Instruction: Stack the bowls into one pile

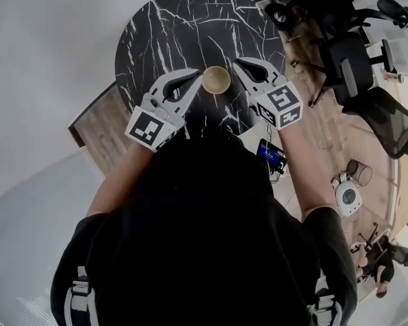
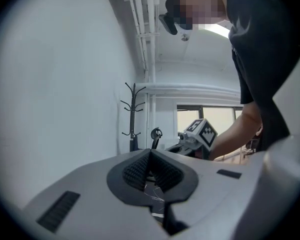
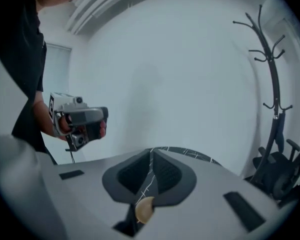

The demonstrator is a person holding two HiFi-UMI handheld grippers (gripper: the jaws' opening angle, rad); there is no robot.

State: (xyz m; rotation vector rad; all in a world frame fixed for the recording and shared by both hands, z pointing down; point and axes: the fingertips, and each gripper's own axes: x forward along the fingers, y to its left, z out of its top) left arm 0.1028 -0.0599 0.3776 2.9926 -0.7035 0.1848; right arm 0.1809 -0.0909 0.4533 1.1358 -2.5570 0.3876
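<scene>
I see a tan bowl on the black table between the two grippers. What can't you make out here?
- How many bowls make up the pile: the head view looks straight down, showing one tan disc.
- Right gripper view: the right gripper's body hides all but a sliver of the pile.
- Left gripper view: the left gripper's body fills the lower frame; no pile shows.
- Head view: the person's body covers the table's near edge.

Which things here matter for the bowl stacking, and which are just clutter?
Job: tan bowl, black marble table, left gripper, right gripper.
Lying about: office chairs, coat rack, white round device on the floor.
</scene>
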